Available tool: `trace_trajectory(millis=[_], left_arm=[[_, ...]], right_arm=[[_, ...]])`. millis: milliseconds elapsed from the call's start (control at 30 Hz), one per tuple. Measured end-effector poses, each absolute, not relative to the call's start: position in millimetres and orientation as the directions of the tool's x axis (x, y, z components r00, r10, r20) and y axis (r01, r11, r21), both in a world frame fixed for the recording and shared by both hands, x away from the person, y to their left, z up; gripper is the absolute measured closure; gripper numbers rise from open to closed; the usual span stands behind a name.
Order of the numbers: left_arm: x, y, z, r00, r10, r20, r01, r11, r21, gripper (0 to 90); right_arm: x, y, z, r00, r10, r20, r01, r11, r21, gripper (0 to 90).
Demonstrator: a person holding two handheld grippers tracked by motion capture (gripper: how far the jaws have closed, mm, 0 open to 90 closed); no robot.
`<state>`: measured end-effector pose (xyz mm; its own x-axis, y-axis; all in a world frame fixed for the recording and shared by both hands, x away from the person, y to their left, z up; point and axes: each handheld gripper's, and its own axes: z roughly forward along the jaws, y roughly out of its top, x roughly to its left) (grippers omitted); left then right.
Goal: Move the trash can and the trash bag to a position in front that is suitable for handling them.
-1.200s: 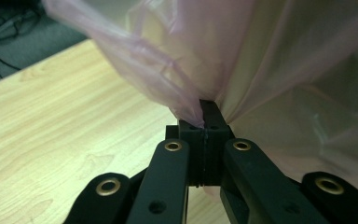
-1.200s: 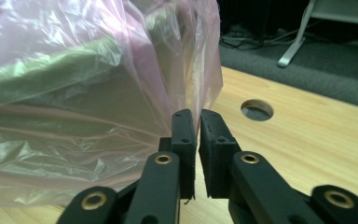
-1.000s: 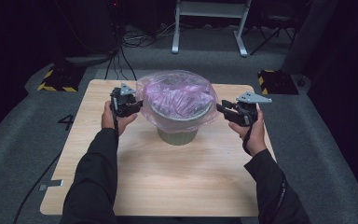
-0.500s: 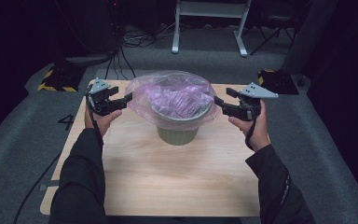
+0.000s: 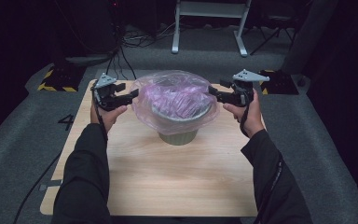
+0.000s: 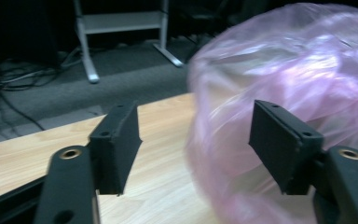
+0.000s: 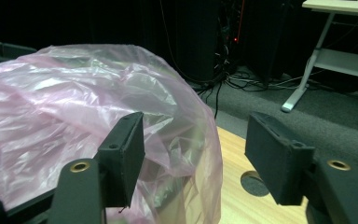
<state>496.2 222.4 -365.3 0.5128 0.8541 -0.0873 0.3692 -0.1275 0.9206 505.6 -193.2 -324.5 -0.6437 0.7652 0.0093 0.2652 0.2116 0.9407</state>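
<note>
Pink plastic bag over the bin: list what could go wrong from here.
1. Both grippers are open: the left gripper and the right gripper flank the pink bag without clamping it, so the billowed film may slip off the bin.
2. The film is thin and crinkled; a jaw edge could snag or tear it.
3. The bin is small beneath a wide bag; an uneven pull from one side might tip it on the table.
</note>
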Motion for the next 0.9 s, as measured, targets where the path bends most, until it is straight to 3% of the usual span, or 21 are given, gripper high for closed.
trace_trajectory(millis=[33, 100, 133, 200, 233, 267, 367, 533, 900], left_arm=[[498, 216, -366, 0.519, 0.852, -0.077, 0.372, -0.144, 0.917, 39.7], [503, 205, -367, 0.524, 0.85, -0.05, 0.38, -0.182, 0.907, 51.2], [504, 200, -367, 0.539, 0.841, -0.042, 0.378, -0.197, 0.905, 51.2], [506, 188, -365, 0.541, 0.841, 0.009, 0.359, -0.24, 0.902, 69.8], [506, 188, -365, 0.541, 0.841, 0.009, 0.359, -0.24, 0.902, 74.6], [509, 185, -364, 0.555, 0.832, 0.026, 0.352, -0.262, 0.899, 78.9], [512, 180, -364, 0.563, 0.825, 0.052, 0.357, -0.3, 0.884, 89.6], [518, 173, -369, 0.583, 0.811, 0.054, 0.392, -0.339, 0.855, 90.0], [523, 165, -396, 0.605, 0.796, -0.012, 0.479, -0.352, 0.804, 90.0]], right_arm=[[509, -193, -325, -0.643, 0.766, 0.013, 0.27, 0.21, 0.94, 41.0], [516, -191, -327, -0.653, 0.756, 0.037, 0.285, 0.201, 0.937, 45.7], [520, -190, -329, -0.659, 0.75, 0.052, 0.297, 0.196, 0.935, 51.7], [529, -189, -334, -0.677, 0.73, 0.096, 0.322, 0.176, 0.93, 67.3], [529, -189, -334, -0.677, 0.73, 0.096, 0.322, 0.176, 0.93, 67.3], [532, -190, -337, -0.673, 0.729, 0.121, 0.331, 0.152, 0.931, 75.3], [535, -193, -341, -0.643, 0.754, 0.136, 0.336, 0.118, 0.934, 83.9], [541, -196, -350, -0.577, 0.803, 0.147, 0.378, 0.103, 0.92, 89.7], [543, -198, -375, -0.545, 0.812, 0.21, 0.444, 0.066, 0.894, 90.0]])
